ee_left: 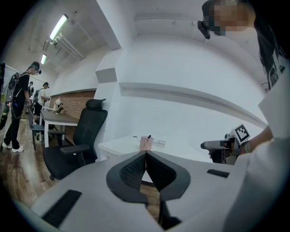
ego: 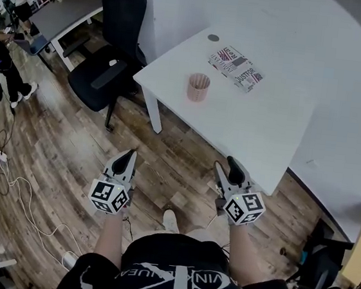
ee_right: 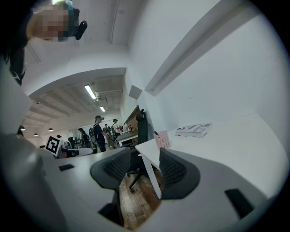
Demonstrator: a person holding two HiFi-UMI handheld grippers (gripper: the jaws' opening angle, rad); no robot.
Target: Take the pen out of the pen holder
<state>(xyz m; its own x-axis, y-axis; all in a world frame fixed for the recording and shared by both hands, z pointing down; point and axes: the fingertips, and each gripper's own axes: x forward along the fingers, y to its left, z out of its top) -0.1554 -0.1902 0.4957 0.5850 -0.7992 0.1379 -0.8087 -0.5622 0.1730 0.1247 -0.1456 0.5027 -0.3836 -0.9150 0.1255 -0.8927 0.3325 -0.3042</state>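
The white surface [ego: 253, 129] carries the pen holder [ego: 198, 87]. A black chair [ego: 110, 48] stands off to the holder's left, and a booklet [ego: 236, 68] lies near it, back and right. Both grippers hang well short of the holder: the left gripper [ego: 129, 155] has its jaws pressed together, while the right gripper [ego: 232, 161] is spread wide and empty. Only the pen [ee_left: 148, 136] tip pokes above the holder's rim, so a thin pinch could slip. An unsteadied holder looks light enough to tip or lift with the pull.

The table [ego: 280, 126] is smooth matt white, the floor [ego: 58, 139] grained wood, the pen holder [ego: 198, 87] fine mesh.
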